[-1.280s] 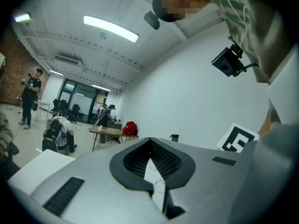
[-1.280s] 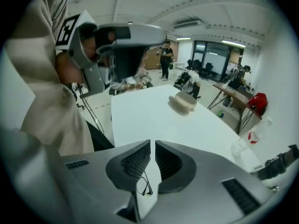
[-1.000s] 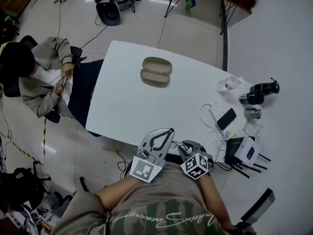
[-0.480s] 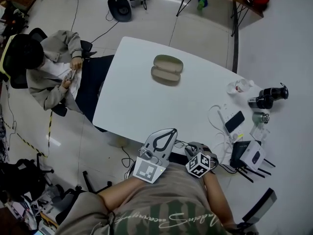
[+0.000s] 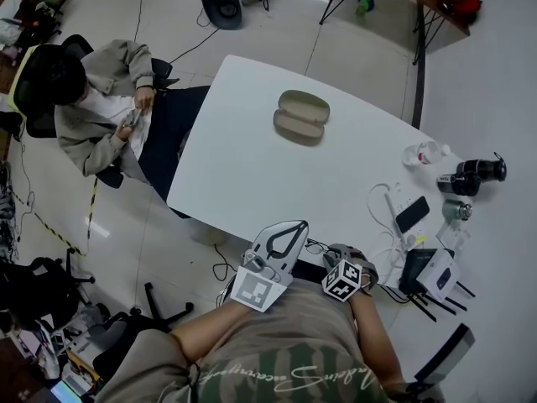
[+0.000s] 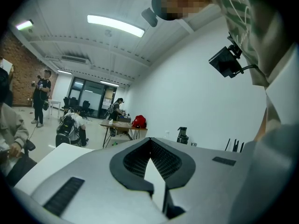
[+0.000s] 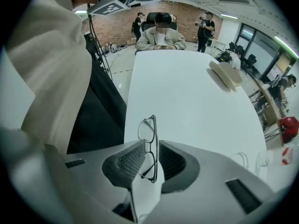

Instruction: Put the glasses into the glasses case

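An open tan glasses case [image 5: 301, 117] lies on the far part of the white table [image 5: 252, 175], and shows as a low tan shell [image 7: 225, 73] in the right gripper view. My right gripper [image 5: 329, 252] hovers at the table's near edge, close to my body. It [image 7: 150, 144] is shut on thin dark-framed glasses [image 7: 148, 139], which stand upright between the pads, one lens sticking out past the tips. In the head view the glasses [image 5: 312, 246] are only a faint wire. My left gripper [image 5: 294, 225] is beside it, shut and holding nothing, and its jaw tips [image 6: 150, 140] point up into the room.
A person sits in a chair [image 5: 92, 116] at the table's left side. At the right end of the table are white cables, a phone [image 5: 412, 214], a router [image 5: 436, 271], a black camera lens [image 5: 474, 175] and a clear cup [image 5: 422, 153].
The head view has shifted, so the table and case sit further right and lower in the picture. Both grippers stay near my body, the right one still shut on the glasses.
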Demonstrator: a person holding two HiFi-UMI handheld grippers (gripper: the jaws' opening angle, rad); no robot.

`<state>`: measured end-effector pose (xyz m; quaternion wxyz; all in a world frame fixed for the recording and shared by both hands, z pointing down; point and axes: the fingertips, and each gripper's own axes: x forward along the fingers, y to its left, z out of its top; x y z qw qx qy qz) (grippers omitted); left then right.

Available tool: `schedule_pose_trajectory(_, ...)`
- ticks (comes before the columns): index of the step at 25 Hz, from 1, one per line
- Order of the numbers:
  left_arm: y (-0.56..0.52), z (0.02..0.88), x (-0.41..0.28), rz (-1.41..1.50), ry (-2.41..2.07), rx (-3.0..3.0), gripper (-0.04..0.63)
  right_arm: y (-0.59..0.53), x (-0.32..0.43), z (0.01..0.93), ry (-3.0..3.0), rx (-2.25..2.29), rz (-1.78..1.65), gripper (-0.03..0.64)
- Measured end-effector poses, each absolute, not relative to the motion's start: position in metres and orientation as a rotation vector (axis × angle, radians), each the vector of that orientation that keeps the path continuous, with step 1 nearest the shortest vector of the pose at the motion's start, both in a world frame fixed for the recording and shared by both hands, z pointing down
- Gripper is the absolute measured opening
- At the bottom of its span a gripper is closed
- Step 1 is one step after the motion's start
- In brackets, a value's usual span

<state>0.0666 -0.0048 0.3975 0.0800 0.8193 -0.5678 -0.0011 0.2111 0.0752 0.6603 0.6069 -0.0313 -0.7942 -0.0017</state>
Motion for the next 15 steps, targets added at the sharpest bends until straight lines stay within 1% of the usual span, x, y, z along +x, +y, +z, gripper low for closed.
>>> schedule_pose_trajectory(4,-0.001,0.414,0.055,-0.028,-1.697,2.285,0.006,0.076,0.21,0.664,-1.84,-0.094,0.006,0.086)
schedule_pose_trajectory(15,-0.001,0.412,0.053,-0.028,-1.722,2.286,0.006,0.081,0.212,0.68,-1.788,-0.164,-0.046,0.084)
